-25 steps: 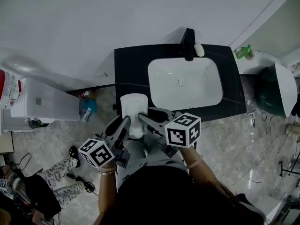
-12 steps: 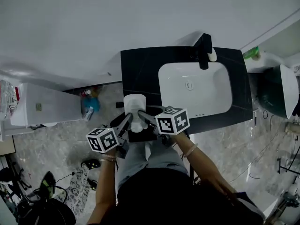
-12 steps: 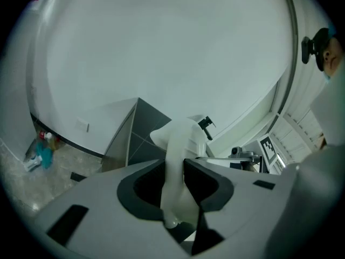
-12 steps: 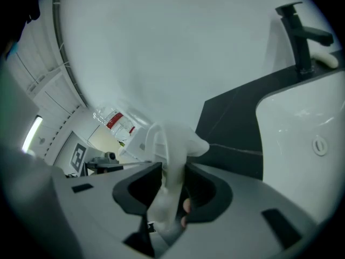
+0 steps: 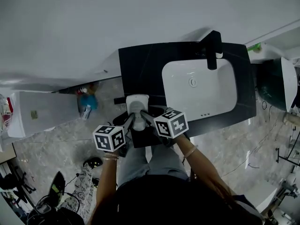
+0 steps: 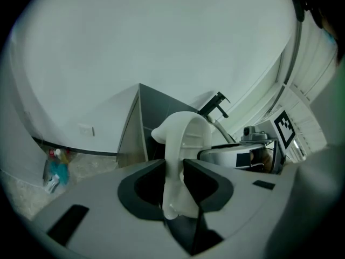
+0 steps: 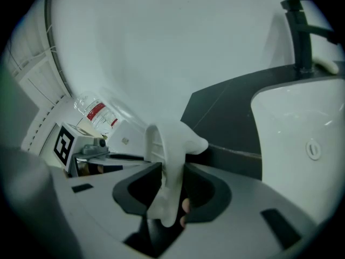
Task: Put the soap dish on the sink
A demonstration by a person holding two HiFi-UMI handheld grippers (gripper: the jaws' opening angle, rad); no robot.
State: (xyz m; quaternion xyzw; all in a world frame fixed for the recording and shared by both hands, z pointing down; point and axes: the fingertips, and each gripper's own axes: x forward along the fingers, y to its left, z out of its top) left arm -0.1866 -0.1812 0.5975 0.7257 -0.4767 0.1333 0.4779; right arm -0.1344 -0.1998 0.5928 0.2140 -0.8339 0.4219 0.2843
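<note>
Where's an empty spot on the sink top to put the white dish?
The black counter left of the white basin is bare, back to the wall. Behind the basin the tap crowds it, and the front strip is narrow.

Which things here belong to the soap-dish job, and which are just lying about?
In the job: soap dish, gripped by right gripper and left gripper, whose jaws are closing; white sink; black countertop.
Lying about: black faucet; blue bottle on the floor; white unit at left; green bin.
</note>
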